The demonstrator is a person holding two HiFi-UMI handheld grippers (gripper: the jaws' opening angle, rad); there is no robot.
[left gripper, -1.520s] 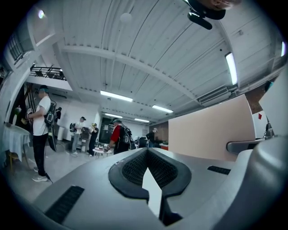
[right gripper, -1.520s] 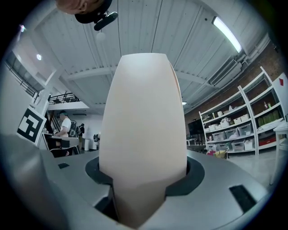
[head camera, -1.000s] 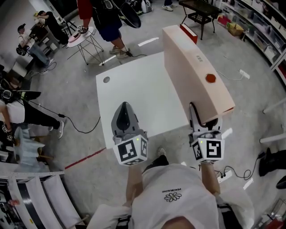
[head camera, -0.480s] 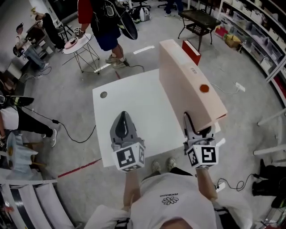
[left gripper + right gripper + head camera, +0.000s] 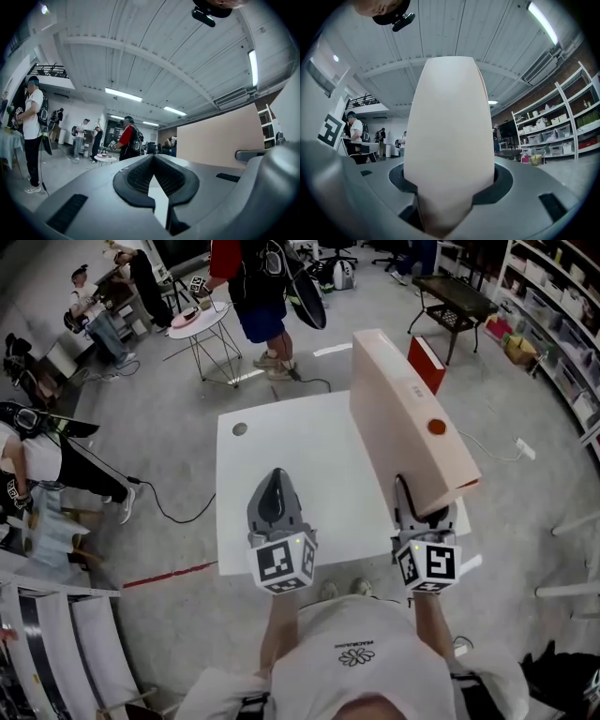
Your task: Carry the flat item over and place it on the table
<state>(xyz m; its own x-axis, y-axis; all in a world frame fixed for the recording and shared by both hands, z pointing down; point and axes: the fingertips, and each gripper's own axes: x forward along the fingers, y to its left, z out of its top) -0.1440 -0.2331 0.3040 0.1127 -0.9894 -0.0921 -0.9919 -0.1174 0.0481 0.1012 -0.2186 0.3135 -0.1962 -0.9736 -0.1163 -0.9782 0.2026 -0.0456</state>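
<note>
Nearest: left gripper [image 5: 274, 476], jaws pressed together, empty, over near part of white square table [image 5: 309, 456]. Right gripper [image 5: 418, 495] pinching near end of large pale-pink flat panel [image 5: 403, 409]. Panel turned on edge, running along over table's right side. Farther: small round white side table [image 5: 200, 319], standing person [image 5: 258, 287] just beside.

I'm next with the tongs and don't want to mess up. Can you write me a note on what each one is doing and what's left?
Left tongs: shut and empty, over the white square table.
Right tongs: shut on the near end of the pale peach flat board, which stands on its edge above the table's right side.
Done: the board has reached the table.
Left: lay the board on the table, then open the right tongs.
</note>
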